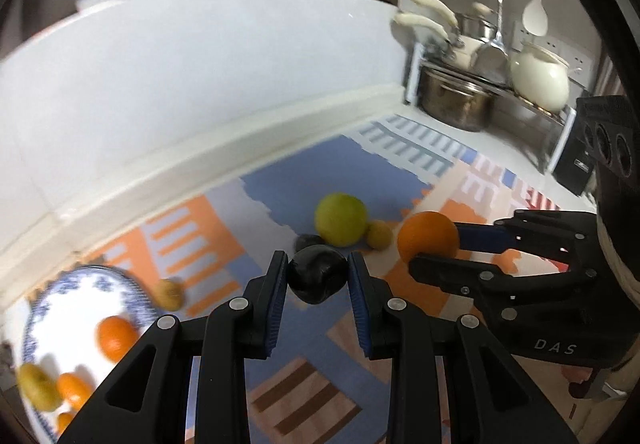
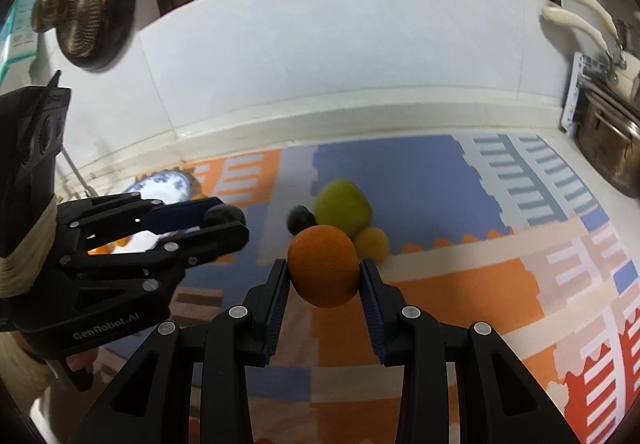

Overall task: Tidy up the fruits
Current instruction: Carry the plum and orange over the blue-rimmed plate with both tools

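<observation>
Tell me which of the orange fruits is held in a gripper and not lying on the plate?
The large orange, clamped between the right gripper pads above the mat. The other, smaller orange fruits lie on the blue-patterned plate, untouched.

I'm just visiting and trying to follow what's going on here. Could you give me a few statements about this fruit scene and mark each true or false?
1. The left hand-held gripper holds a dark, nearly black round fruit. True.
2. The right hand-held gripper is empty. False: it is shut on a round orange fruit.
3. The blue-and-white patterned plate already has fruit on it. True.
4. The large yellow-green round fruit lies on the plate. False: it rests on the colourful patterned mat.
5. A steel cooking pot stands at the counter's far end. True.
</observation>
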`<act>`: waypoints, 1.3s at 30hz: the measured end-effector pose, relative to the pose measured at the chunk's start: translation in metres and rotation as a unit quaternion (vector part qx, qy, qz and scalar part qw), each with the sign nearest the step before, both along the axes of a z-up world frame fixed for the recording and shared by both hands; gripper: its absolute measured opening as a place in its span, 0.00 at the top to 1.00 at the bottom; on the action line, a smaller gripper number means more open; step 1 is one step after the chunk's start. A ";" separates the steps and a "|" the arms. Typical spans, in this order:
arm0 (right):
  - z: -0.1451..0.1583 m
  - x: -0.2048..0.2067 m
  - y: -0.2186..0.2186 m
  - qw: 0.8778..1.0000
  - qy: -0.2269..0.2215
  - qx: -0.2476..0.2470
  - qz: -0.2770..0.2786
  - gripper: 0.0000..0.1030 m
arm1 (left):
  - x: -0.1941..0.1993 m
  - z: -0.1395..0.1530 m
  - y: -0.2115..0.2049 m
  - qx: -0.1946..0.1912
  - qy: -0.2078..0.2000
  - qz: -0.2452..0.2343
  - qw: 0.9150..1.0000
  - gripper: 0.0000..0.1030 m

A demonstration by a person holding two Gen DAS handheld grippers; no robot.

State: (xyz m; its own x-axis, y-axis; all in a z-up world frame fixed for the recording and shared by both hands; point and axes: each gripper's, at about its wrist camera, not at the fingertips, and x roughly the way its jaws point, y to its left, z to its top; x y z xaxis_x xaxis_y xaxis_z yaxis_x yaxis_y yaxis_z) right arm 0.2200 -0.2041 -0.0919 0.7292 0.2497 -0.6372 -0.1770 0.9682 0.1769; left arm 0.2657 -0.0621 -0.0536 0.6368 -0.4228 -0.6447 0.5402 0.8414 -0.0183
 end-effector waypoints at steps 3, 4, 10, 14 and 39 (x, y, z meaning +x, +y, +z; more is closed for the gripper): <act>0.009 -0.004 0.006 1.000 -0.011 0.001 0.009 0.64 | -0.008 0.011 0.010 -0.002 -0.013 0.022 1.000 0.71; 0.013 -0.005 0.008 1.000 -0.016 0.001 0.013 0.64 | -0.010 0.013 0.012 -0.004 -0.015 0.026 1.000 0.71; 0.031 -0.011 0.024 0.998 -0.040 0.001 0.040 0.64 | -0.022 0.027 0.032 -0.020 -0.028 0.063 0.997 0.71; 0.041 -0.013 0.037 0.997 -0.055 0.004 0.061 0.64 | -0.031 0.034 0.048 -0.028 -0.040 0.089 0.995 0.71; 0.084 0.013 0.135 0.976 -0.109 0.015 0.187 0.64 | -0.043 0.056 0.153 -0.043 -0.079 0.231 0.969 0.71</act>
